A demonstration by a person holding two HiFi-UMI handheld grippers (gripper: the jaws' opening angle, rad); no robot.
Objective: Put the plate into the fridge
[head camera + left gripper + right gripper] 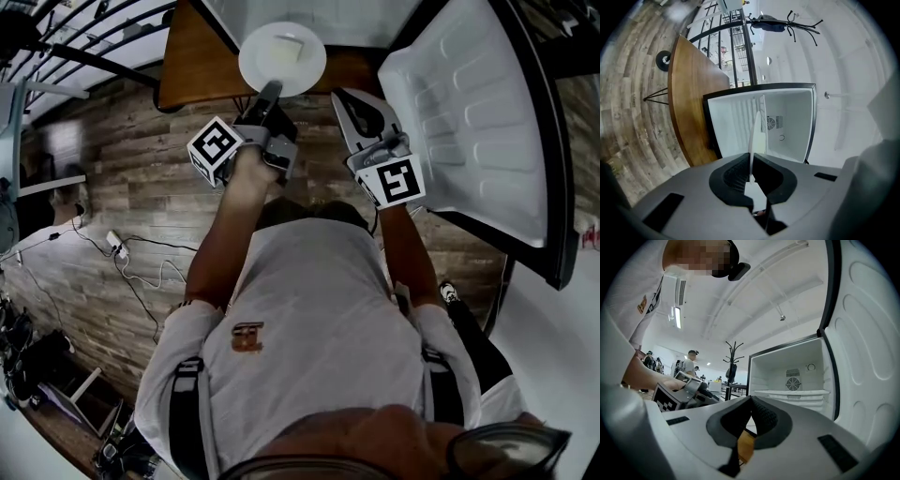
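My left gripper [271, 91] is shut on the near rim of a round white plate [282, 58], holding it out ahead of me. In the left gripper view the plate [756, 126] stands edge-on, pinched between the pads of the left gripper [751, 175]. Straight behind it is the open fridge [787, 124], white and bare inside. My right gripper [341, 98] is beside the plate on the right, shut with nothing in it. In its own view the right gripper [749, 400] has its jaws together, with the fridge [792, 373] and its shelf beyond.
The fridge door [473, 112] swings wide open at my right, close to the right gripper. A brown wooden tabletop [195, 66] lies left of the fridge. Cables and a power strip [117, 246] lie on the wood floor. A coat stand [733, 359] and several people are far off.
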